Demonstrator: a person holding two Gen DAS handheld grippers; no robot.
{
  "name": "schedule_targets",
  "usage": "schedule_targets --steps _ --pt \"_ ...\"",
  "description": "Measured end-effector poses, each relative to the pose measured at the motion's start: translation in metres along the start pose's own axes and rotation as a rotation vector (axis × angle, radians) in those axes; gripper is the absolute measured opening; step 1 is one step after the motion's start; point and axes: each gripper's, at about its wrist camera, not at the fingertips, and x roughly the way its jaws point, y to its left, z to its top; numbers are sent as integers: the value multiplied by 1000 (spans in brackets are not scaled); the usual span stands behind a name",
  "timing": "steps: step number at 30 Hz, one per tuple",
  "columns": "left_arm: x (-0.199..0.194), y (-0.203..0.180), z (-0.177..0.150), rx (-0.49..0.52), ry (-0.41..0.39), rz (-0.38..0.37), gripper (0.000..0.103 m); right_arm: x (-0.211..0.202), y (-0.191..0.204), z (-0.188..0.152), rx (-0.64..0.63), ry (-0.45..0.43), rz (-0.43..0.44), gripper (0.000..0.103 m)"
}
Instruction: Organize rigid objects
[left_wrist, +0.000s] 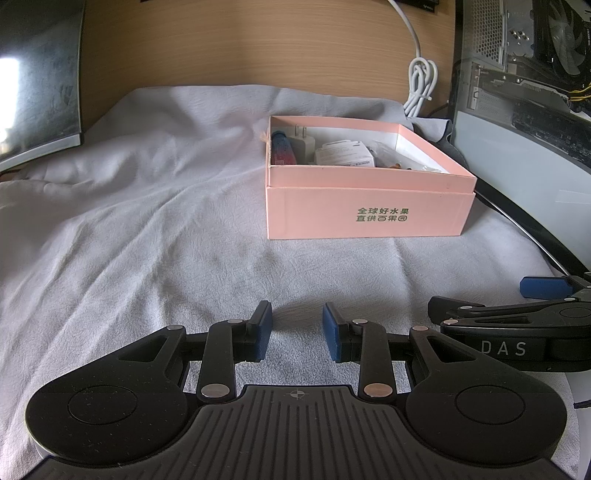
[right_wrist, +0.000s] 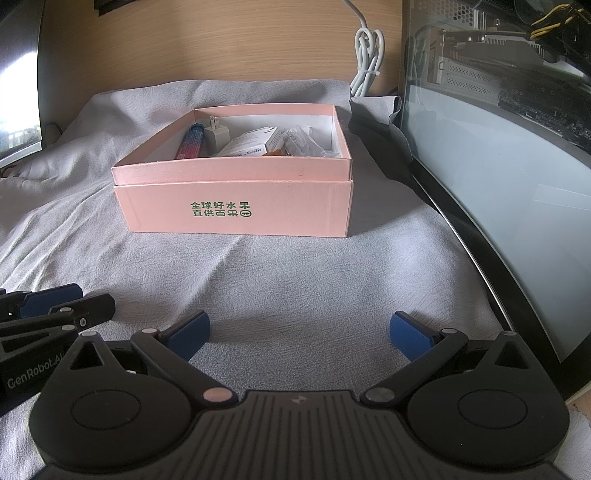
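Pink box (right_wrist: 236, 214) sits near the counter's far edge on grey cloth (right_wrist: 295, 288); we've got both claws empty, left claw (left_wrist: 297, 332) narrowly parted, right claw (right_wrist: 299, 332) spread wide, nothing blocking.

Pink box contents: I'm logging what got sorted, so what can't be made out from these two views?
- Pink box floor: the near wall hides it in both views.
- Red-blue tube: lower end behind that wall; print too small.
- White carton label: too small.
- Orange bits and clear wrapping: mostly hidden, unidentifiable.
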Motion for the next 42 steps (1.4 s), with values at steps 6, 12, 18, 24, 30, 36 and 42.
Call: schedule_targets --steps 6,12,18,24,30,36,42 --pt "0 0 0 0 0 0 33 0 0 0 0 0 0 103" --pt "0 0 0 0 0 0 33 0 0 0 0 0 0 103" --pt "0 0 0 -1 0 -1 33 0 0 0 0 0 0 103" --pt "0 0 0 2 0 0 33 0 0 0 0 0 0 103" --pt "0 4 0 -20 -1 -18 33 0 0 0 0 0 0 103" --pt "0 7 0 -40 -3 -28 33 0 0 0 0 0 0 103" --pt "0 -1 0 18 1 14 33 0 0 0 0 0 0 103"
